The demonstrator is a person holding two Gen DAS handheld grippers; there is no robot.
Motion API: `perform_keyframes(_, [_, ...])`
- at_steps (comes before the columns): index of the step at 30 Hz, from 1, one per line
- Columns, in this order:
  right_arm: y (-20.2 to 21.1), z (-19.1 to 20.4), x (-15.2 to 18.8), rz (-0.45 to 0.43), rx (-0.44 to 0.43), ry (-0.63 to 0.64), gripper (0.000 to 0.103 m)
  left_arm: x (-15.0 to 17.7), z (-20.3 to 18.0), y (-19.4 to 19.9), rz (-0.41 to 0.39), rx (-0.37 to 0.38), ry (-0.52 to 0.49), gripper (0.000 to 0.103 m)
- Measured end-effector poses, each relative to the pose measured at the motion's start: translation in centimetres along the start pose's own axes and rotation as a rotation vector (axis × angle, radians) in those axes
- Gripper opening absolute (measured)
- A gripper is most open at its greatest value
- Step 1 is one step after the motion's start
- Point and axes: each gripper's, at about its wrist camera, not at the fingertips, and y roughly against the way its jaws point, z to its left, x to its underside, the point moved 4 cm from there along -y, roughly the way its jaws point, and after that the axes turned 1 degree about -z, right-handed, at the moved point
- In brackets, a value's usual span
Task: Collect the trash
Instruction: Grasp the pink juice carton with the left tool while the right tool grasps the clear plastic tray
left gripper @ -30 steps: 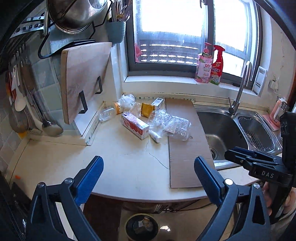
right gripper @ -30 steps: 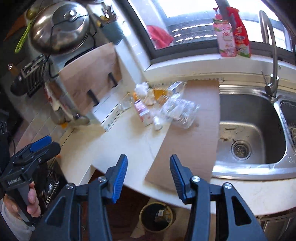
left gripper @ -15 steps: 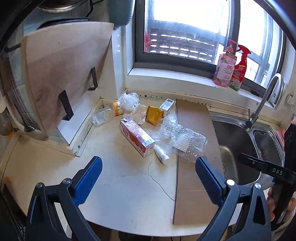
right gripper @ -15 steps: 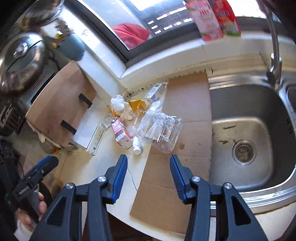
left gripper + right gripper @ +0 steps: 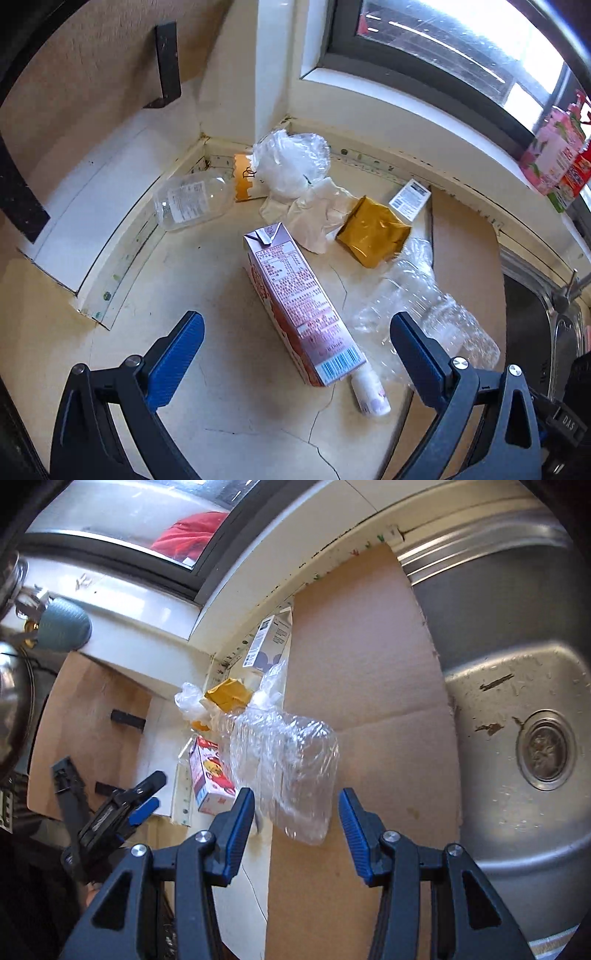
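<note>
i have both claws over the trash heap in the counter's [image 5: 229,424] far left corner, under the window. my left claw [image 5: 295,354] stands wide apart and clamps nothing; the pink carton [image 5: 299,306] lies flat on the counter right between its two sides, just ahead of the tips. the carton's long axis runs from the far left, where its folded top sits, to the near right, where the barcode end almost touches a small white bottle [image 5: 371,393]. that line crosses the claw's opening on a slant, so i judge a roll of the wrist is called for before i close across the narrow width.

my right claw [image 5: 297,819] is also apart and empty, and the crushed clear plastic bottle [image 5: 288,771] lies just beyond its tips on the cardboard sheet [image 5: 369,664], its length running away from me. so the left claw is nearer the carton, the right nearer the clear bottle. a gold packet [image 5: 373,230], a clear jar [image 5: 190,203] and crumpled plastic wrap [image 5: 291,162] lie farther back by the wall.

against a second ago, both claws have dropped and closed in: the pile that sat small and far on the counter now fills each view, and the bin below the counter edge is out of sight. neither opening has changed.
</note>
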Motion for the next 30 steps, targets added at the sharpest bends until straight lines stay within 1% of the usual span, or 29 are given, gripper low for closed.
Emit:
perform_keyframes(4, [-1.2, -0.3, -0.4, 0.007, -0.044, -0.013, 0.049, -1.2, 1.2, -3.0, 0.066, -0.008, 0.095, 0.1])
perform_keyframes(6, [-1.8, -0.4, -0.5, 0.008, -0.045, -0.012, 0.053, -1.4, 1.4, -4.2, 0.091, -0.011, 0.115, 0.1])
perform_keyframes(10, [-2.7, -0.6, -0.7, 0.02, -0.048, -0.009, 0.053, -1.1, 1.3, -6.3, 0.141, -0.045, 0.102, 0.1])
perform_keyframes(13, [-2.8, -0.8, -0.9, 0.01, -0.055, -0.008, 0.053, -0.7, 1.1, -6.8, 0.14, -0.045, 0.078, 0.1])
perform_keyframes(14, [-2.8, -0.8, -0.9, 0.007, -0.055, -0.004, 0.053, -0.6, 1.1, -6.8, 0.137, -0.048, 0.071, 0.097])
perform_keyframes(15, [-2.9, -0.7, -0.9, 0.007, -0.053, 0.004, 0.053, -0.5, 1.2, -6.8, 0.135, -0.045, 0.067, 0.091])
perform_keyframes(16, [-3.0, -0.5, -0.9, 0.01, -0.05, 0.02, 0.053, -0.3, 1.3, -6.8, 0.139, -0.024, 0.07, 0.088])
perform_keyframes(17, [-3.1, -0.1, -0.7, 0.014, -0.045, 0.041, 0.053, -0.1, 1.5, -6.6, 0.14, -0.003, 0.077, 0.08])
perform_keyframes(18, [-3.2, 0.4, -0.5, 0.019, -0.043, 0.065, 0.053, -0.1, 1.6, -6.4, 0.141, 0.018, 0.084, 0.07])
perform_keyframes(19, [-3.2, 0.9, -0.3, 0.018, -0.04, 0.088, 0.052, 0.1, 1.7, -6.3, 0.14, 0.04, 0.09, 0.063])
perform_keyframes(20, [-3.3, 1.5, -0.1, 0.015, -0.035, 0.117, 0.048, 0.1, 1.8, -6.1, 0.14, 0.051, 0.092, 0.05])
perform_keyframes(21, [-3.5, 2.1, 0.1, 0.018, -0.035, 0.141, 0.037, 0.2, 1.9, -5.9, 0.14, 0.063, 0.092, 0.042])
perform_keyframes(23, [-3.9, 3.2, 0.6, 0.026, -0.038, 0.175, 0.034, 0.3, 2.3, -5.5, 0.134, 0.065, 0.086, 0.041])
perform_keyframes(26, [-3.8, 4.9, 1.5, 0.011, -0.032, 0.234, 0.031, 0.8, 2.9, -4.4, 0.111, 0.093, 0.079, 0.04])
perform_keyframes(30, [-2.8, 8.0, 2.8, -0.033, -0.024, 0.336, 0.028, 1.5, 3.9, -0.9, 0.047, 0.108, 0.066, 0.039])
